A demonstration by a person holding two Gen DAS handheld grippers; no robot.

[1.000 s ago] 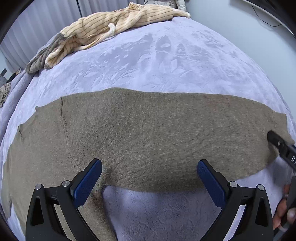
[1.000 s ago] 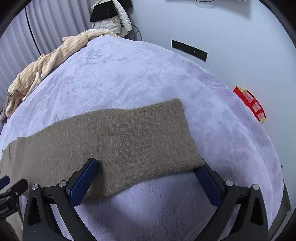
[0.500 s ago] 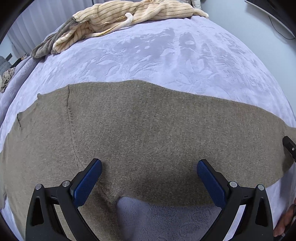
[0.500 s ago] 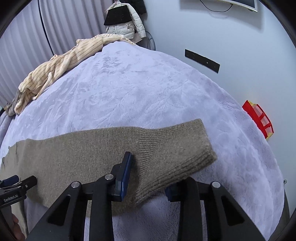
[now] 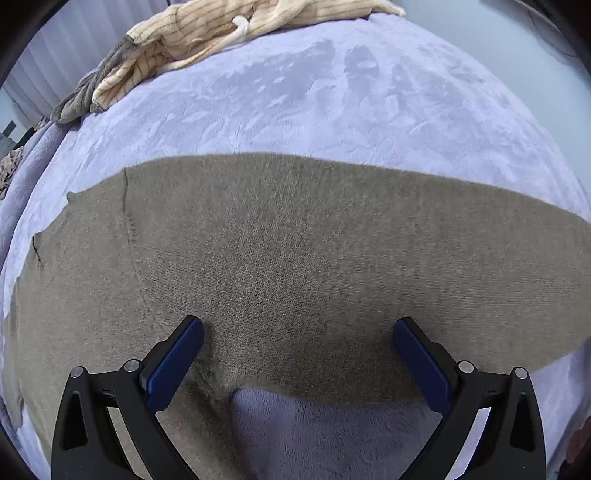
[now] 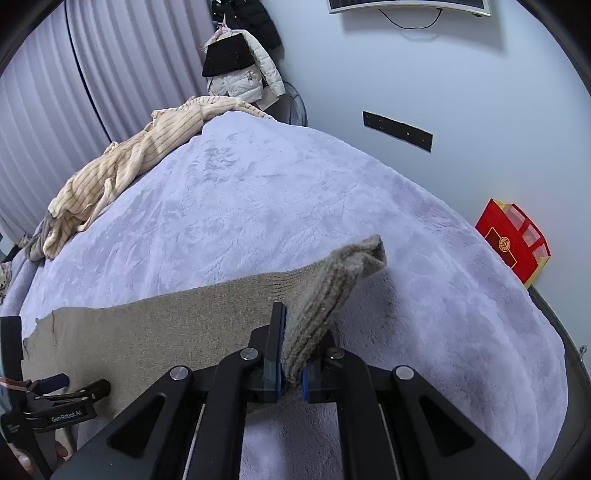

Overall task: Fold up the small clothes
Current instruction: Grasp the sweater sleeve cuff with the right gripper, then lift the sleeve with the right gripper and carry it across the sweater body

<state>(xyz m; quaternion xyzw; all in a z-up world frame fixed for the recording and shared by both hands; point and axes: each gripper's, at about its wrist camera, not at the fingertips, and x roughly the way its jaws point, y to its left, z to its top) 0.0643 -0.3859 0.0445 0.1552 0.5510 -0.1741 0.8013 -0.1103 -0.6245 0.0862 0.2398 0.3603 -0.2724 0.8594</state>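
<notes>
An olive-brown knit sweater (image 5: 295, 251) lies flat on the lilac bed cover (image 5: 332, 103). My left gripper (image 5: 298, 350) is open, its blue pads straddling the sweater's near edge by the armpit. My right gripper (image 6: 291, 354) is shut on the ribbed cuff of the sweater's sleeve (image 6: 332, 288) and holds it lifted off the bed, the cuff end standing up. The rest of the sleeve (image 6: 166, 332) stretches left, flat. The left gripper (image 6: 66, 402) shows at the lower left of the right wrist view.
A cream striped garment (image 5: 207, 33) lies bunched at the bed's far edge, also in the right wrist view (image 6: 129, 173). A red box (image 6: 513, 240) stands by the wall right of the bed. A white jacket (image 6: 240, 70) hangs beyond the bed.
My right gripper closed on the sleeve cuff and raised it off the bed. My left gripper moved slightly forward over the sweater and stayed open.
</notes>
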